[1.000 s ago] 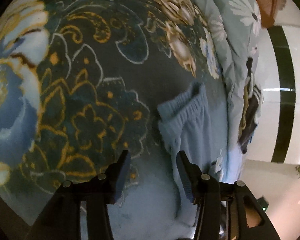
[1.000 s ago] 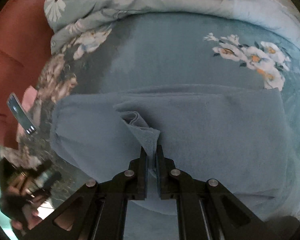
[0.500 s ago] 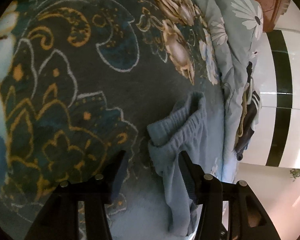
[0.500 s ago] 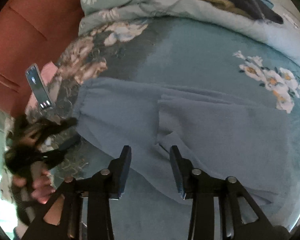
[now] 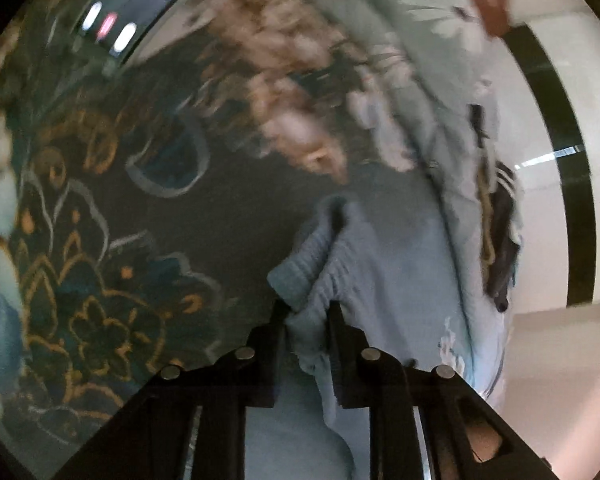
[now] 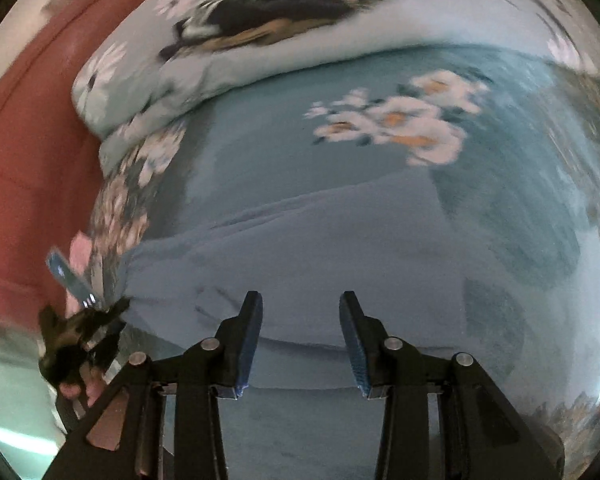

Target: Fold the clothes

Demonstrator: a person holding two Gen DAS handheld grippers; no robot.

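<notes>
Already the blue garment (image 6: 320, 264) lies mostly flat on the bed (image 6: 284, 148), and in the right wrist view it seems to be doubled over once, with a fold line running across it. So I judge the task is somewhere in the middle, not at the end.

The left claw (image 5: 308, 316) is closing on the ribbed elastic edge of the garment (image 5: 312, 256), and this bunched fabric sits between its two fingers; the pads seem to press it already. That corner rises a little above the patterned blanket (image 5: 100, 280).

The right claw (image 6: 300, 320) is released. Its fingers stand apart above the garment and nothing is between them.

What is left, in my view: the gripped edge must be carried over the rest of the cloth, laid down, and smoothed. A phone (image 5: 136, 4) lies on the bed near the top, and other clothes (image 6: 284, 12) wait on the rolled quilt, probably not folded yet.
</notes>
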